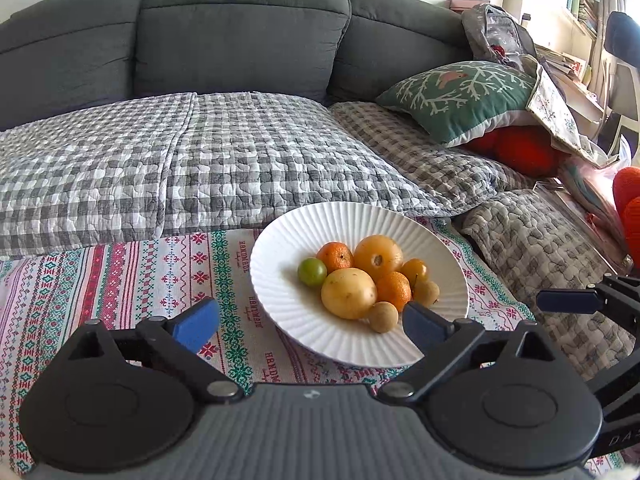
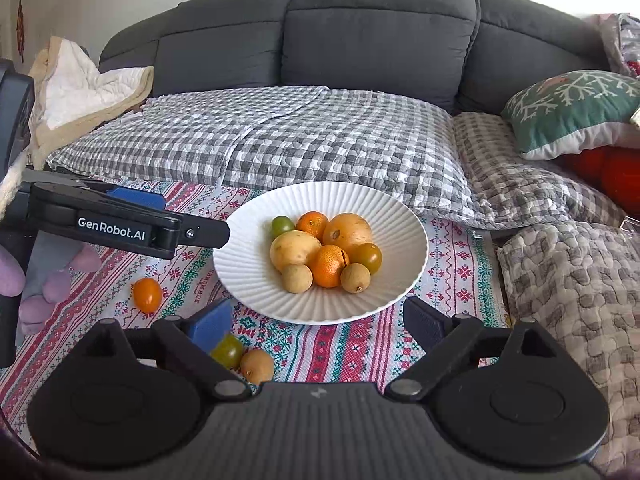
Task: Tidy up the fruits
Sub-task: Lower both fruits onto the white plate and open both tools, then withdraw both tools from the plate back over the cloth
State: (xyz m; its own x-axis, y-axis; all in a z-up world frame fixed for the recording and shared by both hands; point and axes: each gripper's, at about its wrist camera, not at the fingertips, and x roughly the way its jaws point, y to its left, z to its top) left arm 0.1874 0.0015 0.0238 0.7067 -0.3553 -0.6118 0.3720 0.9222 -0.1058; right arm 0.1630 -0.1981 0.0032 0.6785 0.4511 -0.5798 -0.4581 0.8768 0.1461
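Observation:
A white ribbed plate (image 1: 288, 248) (image 2: 400, 216) sits on the patterned tablecloth and holds several fruits, among them a large yellow fruit (image 1: 349, 293) (image 2: 295, 249), mandarins (image 1: 335, 256) (image 2: 329, 265) and a green one (image 1: 312, 272) (image 2: 281, 226). Three fruits lie loose on the cloth: an orange kumquat (image 2: 147, 294), a green fruit (image 2: 229, 350) and a brown longan (image 2: 257, 366). My left gripper (image 1: 310, 324) is open and empty, its right finger over the plate's near rim. My right gripper (image 2: 320, 322) is open and empty just in front of the plate, with the loose green fruit by its left finger.
A grey sofa (image 1: 240, 36) with checked quilts (image 1: 200, 160) stands right behind the cloth. A green cushion (image 1: 460, 96) and red items lie at the right. My left gripper's body (image 2: 112, 224) shows left of the plate in the right wrist view.

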